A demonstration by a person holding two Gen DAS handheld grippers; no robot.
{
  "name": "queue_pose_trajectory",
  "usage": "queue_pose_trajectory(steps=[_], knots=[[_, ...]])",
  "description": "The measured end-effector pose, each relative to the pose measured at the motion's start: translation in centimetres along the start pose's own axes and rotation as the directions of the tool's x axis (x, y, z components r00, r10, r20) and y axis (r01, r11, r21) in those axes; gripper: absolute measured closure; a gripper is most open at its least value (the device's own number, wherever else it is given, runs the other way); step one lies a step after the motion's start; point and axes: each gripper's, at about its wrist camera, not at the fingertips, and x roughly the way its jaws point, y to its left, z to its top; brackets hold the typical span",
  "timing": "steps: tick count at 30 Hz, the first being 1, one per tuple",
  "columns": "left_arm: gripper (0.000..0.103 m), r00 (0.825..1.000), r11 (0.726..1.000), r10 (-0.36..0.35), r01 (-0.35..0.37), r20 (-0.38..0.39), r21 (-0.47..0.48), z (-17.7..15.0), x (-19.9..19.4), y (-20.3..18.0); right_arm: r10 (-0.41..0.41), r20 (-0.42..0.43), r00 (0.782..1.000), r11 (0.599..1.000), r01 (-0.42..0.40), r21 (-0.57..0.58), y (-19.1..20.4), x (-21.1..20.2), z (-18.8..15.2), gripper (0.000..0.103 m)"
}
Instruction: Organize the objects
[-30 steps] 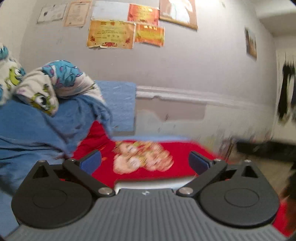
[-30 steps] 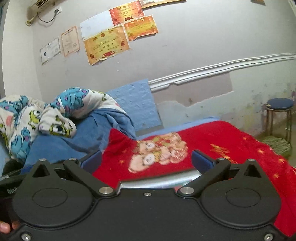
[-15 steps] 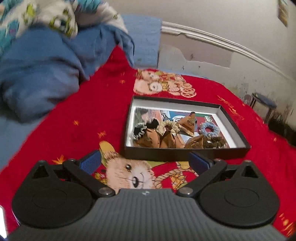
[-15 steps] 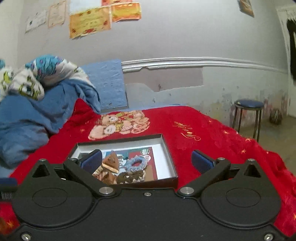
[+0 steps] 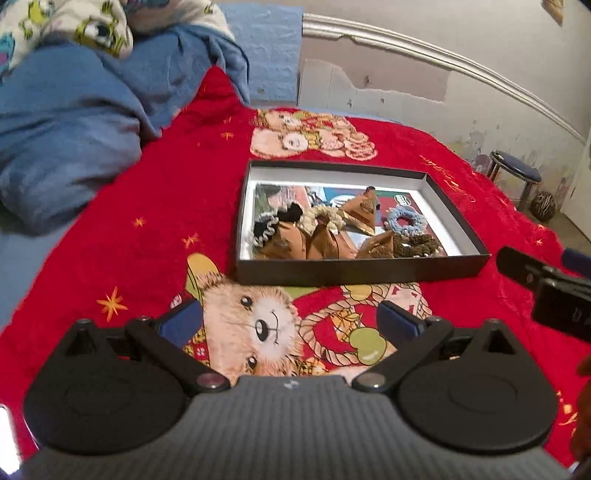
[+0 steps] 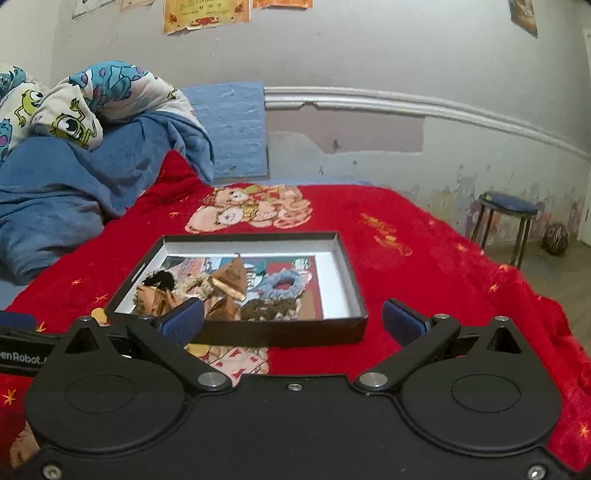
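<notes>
Red fleece blanket (image 5: pixel 155 192) with cartoon bears takes up most of both views, spread over the bed, with a bunched-up blue blanket (image 5: pixel 70 122) in the upper left and a monster-print quilt (image 6: pixel 70 103) piled on top of that. Behind it all is a scuffed grey wall (image 6: pixel 369 55) with paper certificates (image 6: pixel 207 14) along the top edge of the right wrist view, and a little blue-topped stool (image 6: pixel 508 206) sits at the right side by the wall

Middle of both frames is the black shallow box (image 5: pixel 369 267) with white inner walls, lying flat on the red blanket. Inside it there's a jumble: brown triangular packets (image 5: pixel 362 212), a light blue scrunchie (image 5: pixel 406 221), a cream one (image 5: pixel 321 218), a black one with pale trim (image 5: pixel 273 221) and a dark brown one (image 5: pixel 413 249), all crowded toward the near edge

Left tool (image 5: pixel 290 323) hovers low over the bear print just short of the box, fingers spread wide, nothing in them. Right tool (image 6: pixel 293 319) is the same, released and empty, its left pad overlapping the box's near wall in the picture. It also pokes in at the right edge of the left wrist view
</notes>
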Motion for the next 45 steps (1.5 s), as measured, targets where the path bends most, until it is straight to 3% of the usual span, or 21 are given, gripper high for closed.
queue_pose_trajectory(steps=[26, 45], knots=[[0.0, 1.0, 1.0, 0.011, -0.01, -0.026, 0.011, -0.2, 0.5, 0.0, 0.018, -0.086, 0.996, 1.0, -0.018, -0.007, 0.5, 1.8, -0.9, 0.0], [0.0, 0.998, 0.999, 0.029, -0.027, -0.061, 0.027, -0.5, 1.6, -0.2, 0.05, -0.124, 0.991, 0.997, -0.043, 0.058, -0.2, 2.7, -0.9, 0.0]])
